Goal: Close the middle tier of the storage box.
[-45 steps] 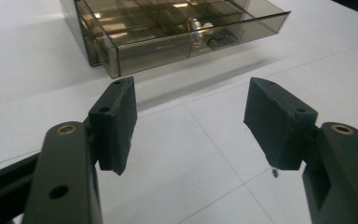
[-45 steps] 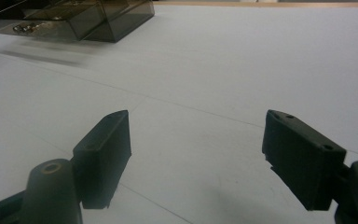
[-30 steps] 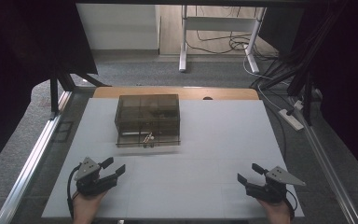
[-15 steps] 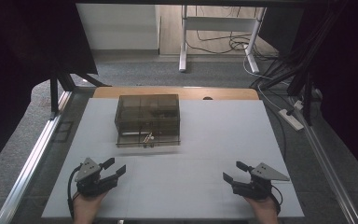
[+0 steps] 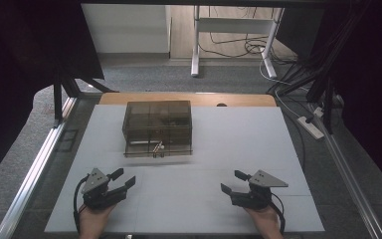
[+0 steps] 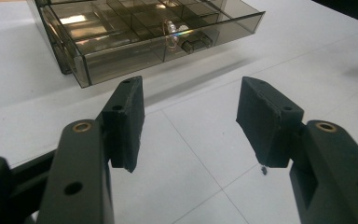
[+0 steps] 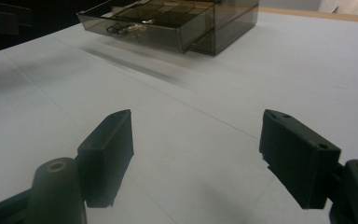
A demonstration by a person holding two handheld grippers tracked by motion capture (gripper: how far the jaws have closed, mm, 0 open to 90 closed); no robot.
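A smoky transparent organiser box (image 5: 157, 119) stands on the white table top (image 5: 238, 134), left of centre at the far side. Its bottom drawer (image 5: 158, 149) is pulled out toward me, and a small clear item (image 5: 157, 147) lies in a front compartment. My left gripper (image 5: 123, 178) rests near the front left edge, open and empty, pointing up-right at the drawer (image 6: 158, 42). My right gripper (image 5: 231, 181) sits at the front right, open and empty, pointing left. The left gripper (image 6: 191, 121) has bare table between its jaws. Beyond the right gripper (image 7: 196, 154) the box (image 7: 168, 23) lies far ahead.
A wooden strip (image 5: 189, 98) borders the table's far edge. A metal rail (image 5: 40, 164) runs along the left side. A power strip (image 5: 311, 127) and cables lie on the floor at the right. White desk legs (image 5: 195, 45) stand behind.
My right gripper has slid left along the front of the table, toward the middle. The left gripper and the box have stayed put.
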